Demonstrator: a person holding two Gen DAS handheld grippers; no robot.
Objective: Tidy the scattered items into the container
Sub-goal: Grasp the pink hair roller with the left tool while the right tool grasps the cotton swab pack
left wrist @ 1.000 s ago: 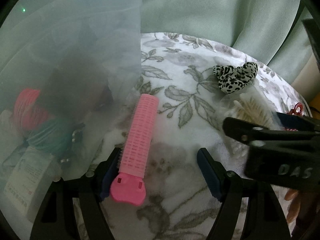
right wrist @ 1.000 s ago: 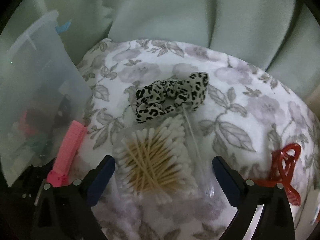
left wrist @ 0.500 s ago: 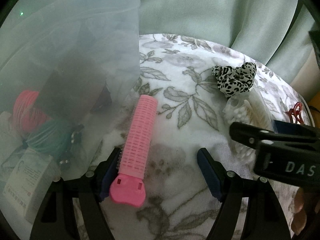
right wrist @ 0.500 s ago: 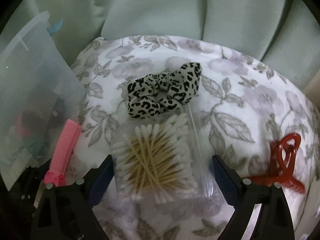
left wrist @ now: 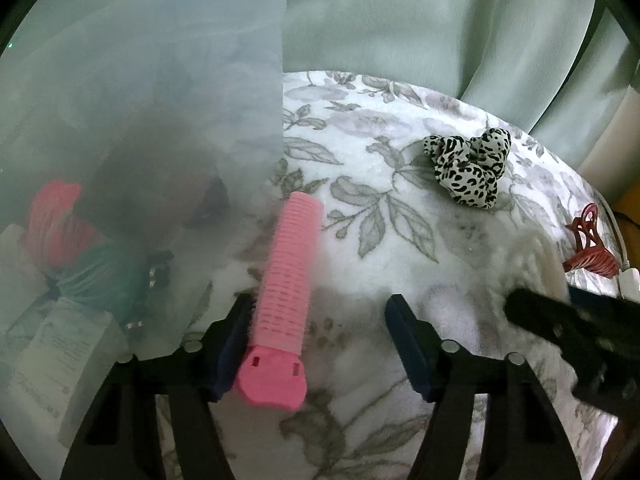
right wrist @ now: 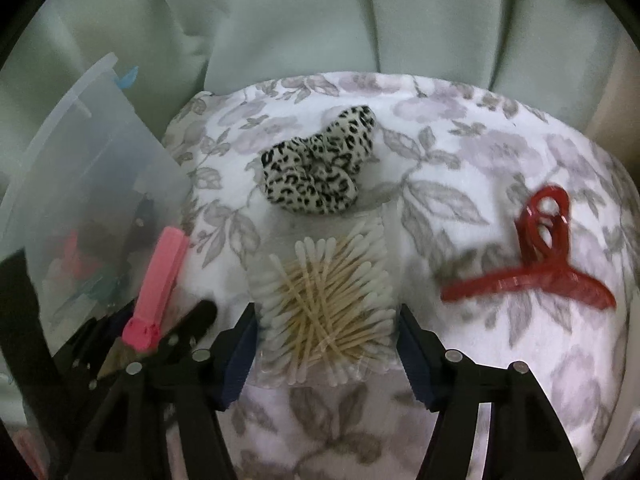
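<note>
The fingers of the right gripper (right wrist: 324,344) stand open on either side of a clear plastic packet of wooden cotton swabs (right wrist: 326,312), close to its edges; whether the pads touch it I cannot tell. The fingers of the left gripper (left wrist: 316,340) are spread wide, the left pad against the bristled side of a pink cylindrical hair roller (left wrist: 286,284), the right pad well clear of it, so nothing is clamped. The roller lies on the white floral-print cloth (left wrist: 400,240) just beside the translucent plastic container (left wrist: 140,140), which holds blurred pink, teal and white items. Beyond the swabs sits a black-and-white leopard-print scrunchie (right wrist: 320,168), touching the packet's far edge. A red plastic claw clip (right wrist: 540,264) lies to the right, well apart. Pale green curtains (right wrist: 320,20) hang behind.
</note>
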